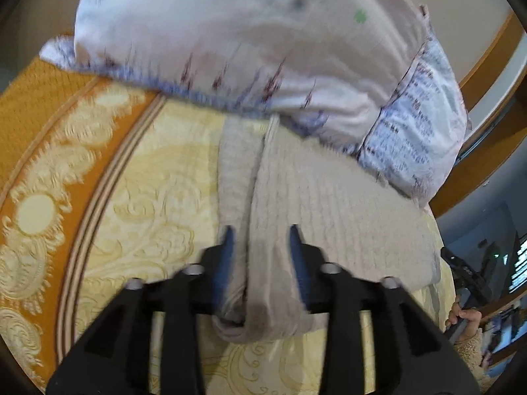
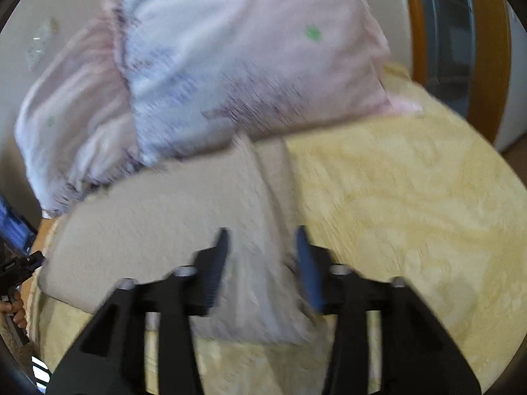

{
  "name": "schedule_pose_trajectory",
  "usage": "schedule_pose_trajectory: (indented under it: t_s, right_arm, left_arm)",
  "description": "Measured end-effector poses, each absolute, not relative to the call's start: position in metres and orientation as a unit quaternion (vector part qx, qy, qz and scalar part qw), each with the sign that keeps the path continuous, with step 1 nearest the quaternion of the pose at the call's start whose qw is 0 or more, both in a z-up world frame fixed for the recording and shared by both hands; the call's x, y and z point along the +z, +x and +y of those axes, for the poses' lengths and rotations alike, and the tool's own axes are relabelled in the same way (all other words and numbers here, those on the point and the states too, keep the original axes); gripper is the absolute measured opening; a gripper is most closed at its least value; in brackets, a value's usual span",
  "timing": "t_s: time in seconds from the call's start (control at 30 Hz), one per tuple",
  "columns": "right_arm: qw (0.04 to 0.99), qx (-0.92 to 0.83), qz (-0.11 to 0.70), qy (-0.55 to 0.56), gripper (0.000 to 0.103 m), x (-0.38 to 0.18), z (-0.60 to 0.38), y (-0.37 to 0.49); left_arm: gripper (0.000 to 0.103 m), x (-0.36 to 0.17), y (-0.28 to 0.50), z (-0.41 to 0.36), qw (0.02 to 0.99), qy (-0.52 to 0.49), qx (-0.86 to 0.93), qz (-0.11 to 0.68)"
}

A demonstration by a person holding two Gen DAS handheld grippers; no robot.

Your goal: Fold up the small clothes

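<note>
At the bottom of the left wrist view the left gripper (image 1: 262, 235) has its jaws spread, a folded edge of the beige garment (image 1: 329, 204) lying loose between them. Likewise, low in the right wrist view, the right gripper (image 2: 262, 238) stands with jaws apart around the garment's opposite corner, the pads not pressing it. The garment lies folded in the middle of both frames on the yellow patterned bedspread (image 1: 148, 197), and beyond it, filling the upper part, rests a pale printed pillow (image 1: 230, 33).

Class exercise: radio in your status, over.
Left gripper open, right gripper open. Beige garment folded on bedspread, between both jaws. Pillow overlaps its far edge.
</note>
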State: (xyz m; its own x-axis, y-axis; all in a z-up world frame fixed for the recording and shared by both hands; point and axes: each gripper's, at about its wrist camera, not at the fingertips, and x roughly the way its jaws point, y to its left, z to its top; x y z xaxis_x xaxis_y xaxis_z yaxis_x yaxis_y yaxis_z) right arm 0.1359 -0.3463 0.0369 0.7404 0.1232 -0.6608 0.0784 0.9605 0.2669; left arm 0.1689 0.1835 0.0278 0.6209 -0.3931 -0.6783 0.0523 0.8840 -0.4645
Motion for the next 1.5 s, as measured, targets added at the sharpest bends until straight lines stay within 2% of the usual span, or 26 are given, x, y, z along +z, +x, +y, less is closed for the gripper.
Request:
schedule_pose_trajectory:
  t_s: [0.1, 0.27, 0.57, 0.83, 1.03, 1.2, 1.27, 1.5]
  right_arm:
    - [0.921, 0.054, 0.364, 0.125, 0.049, 0.041, -0.325, 0.15]
    - [0.909, 0.096, 0.393, 0.1, 0.049, 0.03, -0.29, 0.18]
    - [0.894, 0.066, 0.428, 0.118, 0.05, 0.005, -0.302, 0.197]
    - [0.895, 0.054, 0.432, 0.093, 0.057, 0.006, -0.288, 0.205]
    - [0.892, 0.056, 0.432, 0.122, 0.057, 0.012, -0.295, 0.195]
    - [0.894, 0.056, 0.431, 0.108, 0.059, 0.009, -0.292, 0.192]
    - [0.894, 0.059, 0.431, 0.107, 0.064, 0.008, -0.292, 0.192]
    - [0.898, 0.063, 0.426, 0.093, 0.066, 0.007, -0.288, 0.192]
  left_arm:
    - [0.053, 0.039, 0.168, 0.17, 0.883, -0.198, -0.146, 0.399]
    - [0.061, 0.033, 0.18, 0.141, 0.876, -0.184, -0.166, 0.414]
    - [0.062, 0.009, 0.198, 0.143, 0.861, -0.211, -0.154, 0.436]
    - [0.065, 0.009, 0.201, 0.144, 0.863, -0.216, -0.153, 0.431]
    - [0.069, 0.019, 0.192, 0.185, 0.85, -0.305, -0.146, 0.404]
    - [0.069, 0.006, 0.201, 0.211, 0.825, -0.353, -0.117, 0.427]
    - [0.068, 0.0, 0.204, 0.213, 0.815, -0.367, -0.115, 0.433]
    - [0.067, -0.005, 0.217, 0.21, 0.808, -0.383, -0.114, 0.432]
